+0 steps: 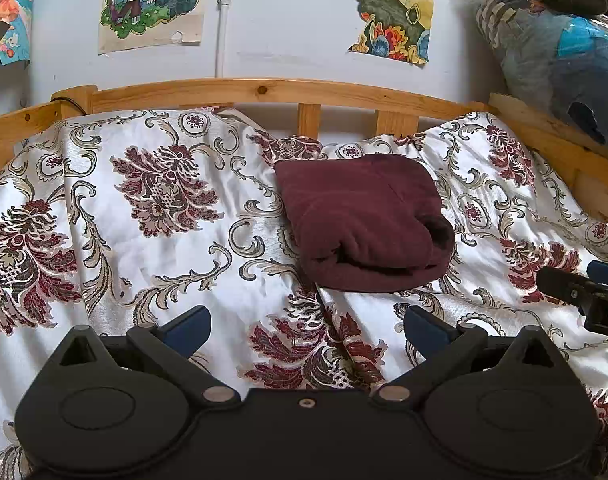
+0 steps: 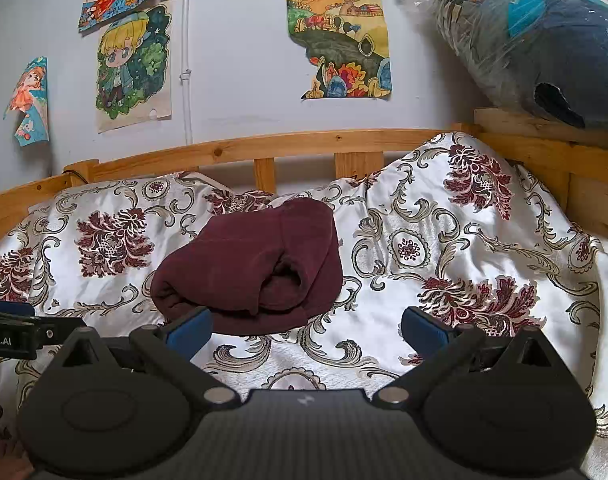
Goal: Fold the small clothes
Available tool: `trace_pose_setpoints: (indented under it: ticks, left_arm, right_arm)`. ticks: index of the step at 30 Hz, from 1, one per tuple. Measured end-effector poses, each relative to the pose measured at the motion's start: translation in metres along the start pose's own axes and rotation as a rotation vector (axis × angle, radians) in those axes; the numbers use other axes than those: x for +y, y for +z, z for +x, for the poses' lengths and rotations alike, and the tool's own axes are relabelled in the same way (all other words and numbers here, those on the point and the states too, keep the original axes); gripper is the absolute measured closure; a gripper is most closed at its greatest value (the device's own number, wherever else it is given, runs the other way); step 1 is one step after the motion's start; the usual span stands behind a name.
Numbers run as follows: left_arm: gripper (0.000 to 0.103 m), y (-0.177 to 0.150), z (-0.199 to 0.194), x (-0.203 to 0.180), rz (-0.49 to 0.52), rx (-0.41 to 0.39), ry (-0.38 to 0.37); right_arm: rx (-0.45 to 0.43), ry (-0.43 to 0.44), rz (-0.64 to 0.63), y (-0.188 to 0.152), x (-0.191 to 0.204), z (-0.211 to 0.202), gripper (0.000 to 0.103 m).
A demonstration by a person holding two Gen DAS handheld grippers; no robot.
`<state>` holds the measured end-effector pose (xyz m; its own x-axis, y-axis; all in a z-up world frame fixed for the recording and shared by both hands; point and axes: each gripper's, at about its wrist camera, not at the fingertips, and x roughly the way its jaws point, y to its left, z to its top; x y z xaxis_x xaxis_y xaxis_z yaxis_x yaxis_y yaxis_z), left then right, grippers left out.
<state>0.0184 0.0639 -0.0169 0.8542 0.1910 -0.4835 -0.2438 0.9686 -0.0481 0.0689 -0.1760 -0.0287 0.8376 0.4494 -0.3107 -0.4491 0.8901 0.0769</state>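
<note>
- Where the bedspread point(image 1: 152, 264) covers the bed, it lies rumpled: white satin with dark red floral and grey scroll pattern, bunched up high at the right end in the right wrist view.
- Garment point(image 1: 363, 220): dark red, folded into a thick bundle, lying on the bedspread near the far rail point(image 1: 264, 90). Folded layers show at its near edge. Nothing lies on top of it.
- Rail: pale wood with upright slats, running behind the bedspread; a dark cable passes over its left post.
- Wall behind: several colour drawings taped up, among them a cartoon figure point(image 1: 152, 0) and a landscape point(image 1: 387, 4). A thin white pipe runs down between them.
- Upper right: a plastic-wrapped bundle point(image 1: 563, 64) resting on the wooden frame, dark cloth piled on top.
- Left gripper point(image 1: 305, 326): jaws spread wide, blue pads facing each other, nothing between them but bedspread. Short of the garment, not touching it.
- Right gripper point(image 2: 305, 326): jaws likewise wide apart, holding nothing. Its left pad overlaps the garment's near edge in view; contact cannot be told.
- Each gripper shows at the edge of the other's view, low over the bedspread.
</note>
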Motion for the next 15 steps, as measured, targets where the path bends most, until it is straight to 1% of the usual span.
trace_pose_setpoints:
  ticks: [15]
  left_arm:
    - [0.001, -0.0001, 0.0, 0.0, 0.0, 0.001, -0.001]
  right_arm:
    - [0.002, 0.0, 0.001, 0.0001, 0.0004, 0.0002, 0.0]
